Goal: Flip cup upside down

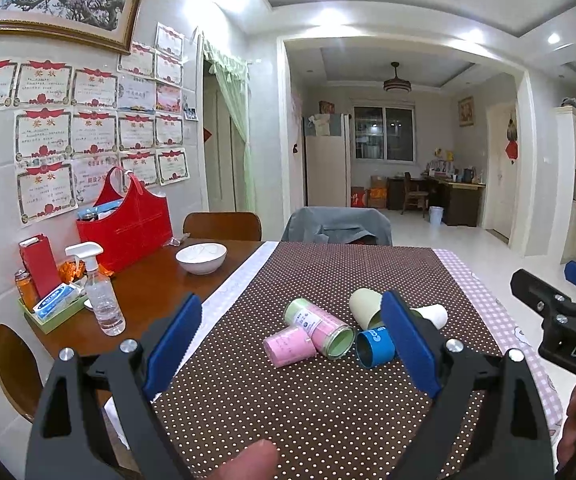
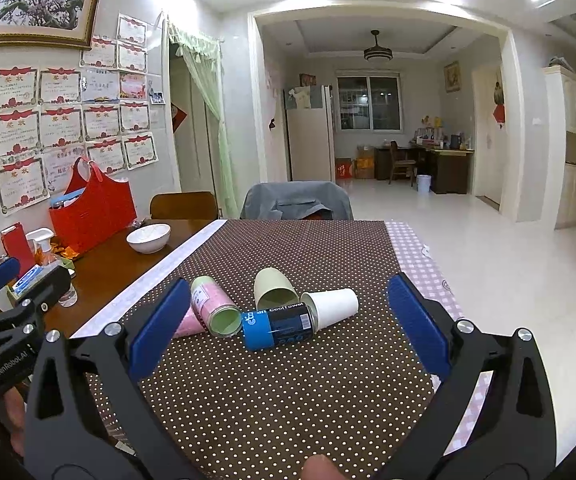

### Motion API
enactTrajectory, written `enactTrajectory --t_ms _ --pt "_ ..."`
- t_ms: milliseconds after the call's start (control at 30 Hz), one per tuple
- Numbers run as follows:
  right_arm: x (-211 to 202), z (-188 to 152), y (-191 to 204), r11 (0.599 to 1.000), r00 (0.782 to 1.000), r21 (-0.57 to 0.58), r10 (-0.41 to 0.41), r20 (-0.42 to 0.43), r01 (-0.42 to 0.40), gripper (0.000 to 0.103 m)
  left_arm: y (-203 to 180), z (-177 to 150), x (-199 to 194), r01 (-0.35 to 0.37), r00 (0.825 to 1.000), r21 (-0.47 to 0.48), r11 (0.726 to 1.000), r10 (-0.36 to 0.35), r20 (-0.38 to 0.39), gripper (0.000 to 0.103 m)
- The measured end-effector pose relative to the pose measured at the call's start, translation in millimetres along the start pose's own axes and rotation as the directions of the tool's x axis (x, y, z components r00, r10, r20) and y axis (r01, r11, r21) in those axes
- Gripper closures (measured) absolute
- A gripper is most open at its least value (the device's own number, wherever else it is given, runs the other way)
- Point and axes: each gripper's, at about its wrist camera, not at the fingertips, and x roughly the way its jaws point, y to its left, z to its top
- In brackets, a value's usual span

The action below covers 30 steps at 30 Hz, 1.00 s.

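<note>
Two grippers hover spread and empty, left gripper (image 1: 291, 340) and right gripper (image 2: 288, 326); beyond, on the dotted brown worktop cloth (image 2: 288, 400), a white paper cup (image 2: 333, 306) lies sideways among toppled containers.

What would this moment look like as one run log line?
left tool: open, empty | right tool: open, empty | cups: pink cup, blue can-style cup, green cup, white paper cup, all on their sides | flip: not begun

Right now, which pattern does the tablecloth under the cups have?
Brown tablecloth with small white dots, clearest in the right wrist view.
</note>
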Motion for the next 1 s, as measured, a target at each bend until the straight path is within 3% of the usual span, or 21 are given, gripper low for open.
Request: enactTrajectory --t_ms 1000 --pt "1.1 -0.8 0.9 1.000 1.000 -0.006 0.005 0.002 -0.005 0.006 -5.4 0.7 -1.8 0.013 1.000 0.016 1.000 -0.013 -0.004 0.013"
